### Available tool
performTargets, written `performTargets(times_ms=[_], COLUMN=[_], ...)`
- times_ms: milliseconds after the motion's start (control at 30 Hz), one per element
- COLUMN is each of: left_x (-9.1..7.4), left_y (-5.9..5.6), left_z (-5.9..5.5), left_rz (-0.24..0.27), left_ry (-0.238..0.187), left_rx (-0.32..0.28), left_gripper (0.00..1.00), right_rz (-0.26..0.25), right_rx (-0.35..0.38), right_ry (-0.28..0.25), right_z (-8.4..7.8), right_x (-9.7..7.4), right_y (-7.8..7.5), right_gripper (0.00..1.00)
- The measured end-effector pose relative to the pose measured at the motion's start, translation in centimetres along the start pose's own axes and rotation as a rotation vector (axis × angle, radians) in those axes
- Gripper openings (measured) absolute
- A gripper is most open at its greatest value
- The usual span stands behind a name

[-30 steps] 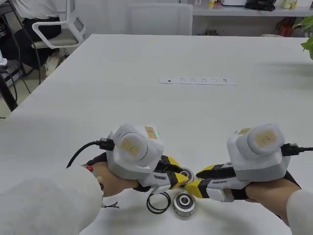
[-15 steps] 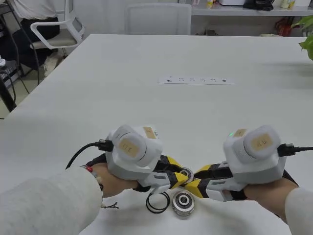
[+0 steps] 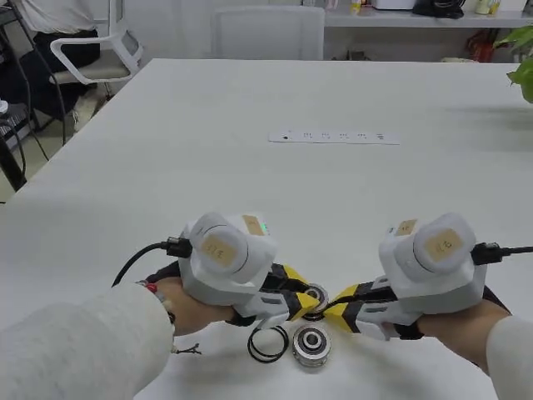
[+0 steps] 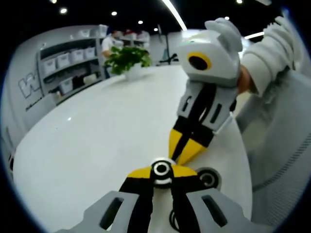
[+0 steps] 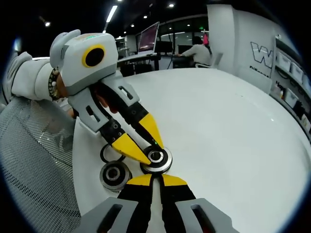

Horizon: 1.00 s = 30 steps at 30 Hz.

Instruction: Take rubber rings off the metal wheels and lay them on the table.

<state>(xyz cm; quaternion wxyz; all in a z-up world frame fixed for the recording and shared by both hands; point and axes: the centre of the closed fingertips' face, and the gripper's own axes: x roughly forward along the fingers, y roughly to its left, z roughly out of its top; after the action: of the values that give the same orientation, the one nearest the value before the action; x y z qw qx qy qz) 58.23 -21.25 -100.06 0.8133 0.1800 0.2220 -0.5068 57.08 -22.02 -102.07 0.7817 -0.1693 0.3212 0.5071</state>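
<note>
In the head view, the left hand-held gripper (image 3: pixel 305 302) and the right hand-held gripper (image 3: pixel 331 310) meet tip to tip low over the white desk (image 3: pixel 250 183). A metal wheel (image 3: pixel 316 295) sits between them. A second wheel (image 3: pixel 311 343) lies flat on the desk just below, with loose rubber rings (image 3: pixel 268 343) beside it. A power strip (image 3: pixel 333 137) lies well apart, farther up the desk.

In the left gripper view, the left hand-held gripper (image 4: pixel 162 172) is clamped on the metal wheel (image 4: pixel 162 167), one yellow tip on each side. The right hand-held gripper (image 4: pixel 183 148) points down at the wheel's rim. The second wheel (image 4: pixel 209 178) lies just beside it.

In the right gripper view, the right hand-held gripper (image 5: pixel 151 180) has its jaws drawn nearly together against the held wheel (image 5: pixel 156 159). Whether they pinch its ring cannot be told. The left hand-held gripper (image 5: pixel 148 145) grips that wheel from above. The second wheel (image 5: pixel 115 175) and the rubber rings (image 5: pixel 108 153) lie nearby on the desk.
</note>
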Motion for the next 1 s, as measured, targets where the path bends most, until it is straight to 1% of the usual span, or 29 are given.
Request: performTargets(times_ms=[67, 133, 167, 200, 233, 267, 333, 367, 400, 467, 533, 567, 600, 800, 1000], left_x=[0.0, 0.0, 0.0, 0.0, 0.0, 0.0, 0.1, 0.1, 0.1, 0.1, 0.1, 0.1, 0.1, 0.1, 0.1], left_y=[0.0, 0.0, 0.0, 0.0, 0.0, 0.0, 0.0, 0.0, 0.0, 0.0, 0.0, 0.0, 0.0, 0.0, 0.0], left_z=[0.0, 0.0, 0.0, 0.0, 0.0, 0.0, 0.0, 0.0, 0.0, 0.0, 0.0, 0.0, 0.0, 0.0, 0.0], left_rz=[-0.002, -0.004, -0.004, -0.004, -0.004, -0.004, -0.004, -0.004, -0.004, -0.004, -0.003, -0.002, -0.003, -0.002, -0.002], left_ry=[-0.001, 0.0, 0.0, -0.001, -0.001, -0.001, -0.001, -0.002, -0.002, -0.002, -0.002, -0.001, -0.001, -0.002, -0.002], left_rx=[0.001, 0.003, 0.003, 0.002, 0.002, 0.002, 0.002, 0.001, 0.001, 0.002, 0.002, 0.002, 0.001, 0.001, 0.001], left_gripper=[0.14, 0.14, 0.14, 0.14, 0.14, 0.14, 0.14, 0.14, 0.14, 0.14, 0.14, 0.14, 0.14, 0.14, 0.14], right_rz=[0.013, 0.031, 0.027, 0.017, 0.005, 0.003, 0.006, -0.003, -0.003, -0.008, -0.013, -0.001, -0.004, -0.002, 0.009], right_rx=[0.019, 0.045, 0.047, 0.046, 0.032, 0.046, 0.048, 0.039, 0.006, 0.007, 0.005, 0.011, 0.014, -0.015, -0.027], right_ry=[-0.003, -0.034, -0.047, -0.061, -0.072, -0.063, -0.061, -0.055, -0.037, -0.038, -0.044, -0.051, -0.055, -0.043, -0.026], right_z=[0.1, 0.5, 0.7, 1.0, 1.2, 1.1, 1.0, 0.8, 0.5, 0.5, 0.8, 1.0, 1.0, 0.9, 0.5], right_x=[-0.1, -0.1, 0.0, 0.0, 0.1, 0.2, 0.6, 0.8, 0.9, 0.9, 0.6, 0.5, 0.5, 0.5, 0.2], right_y=[0.1, 0.3, 0.3, 0.2, -0.1, 0.0, 0.1, 0.1, 0.2, 0.3, 0.0, 0.1, 0.0, 0.1, 0.1], right_gripper=[0.04, 0.13, 0.2, 0.23, 0.23, 0.23, 0.23, 0.22, 0.22, 0.21, 0.2, 0.2, 0.21, 0.19, 0.14])
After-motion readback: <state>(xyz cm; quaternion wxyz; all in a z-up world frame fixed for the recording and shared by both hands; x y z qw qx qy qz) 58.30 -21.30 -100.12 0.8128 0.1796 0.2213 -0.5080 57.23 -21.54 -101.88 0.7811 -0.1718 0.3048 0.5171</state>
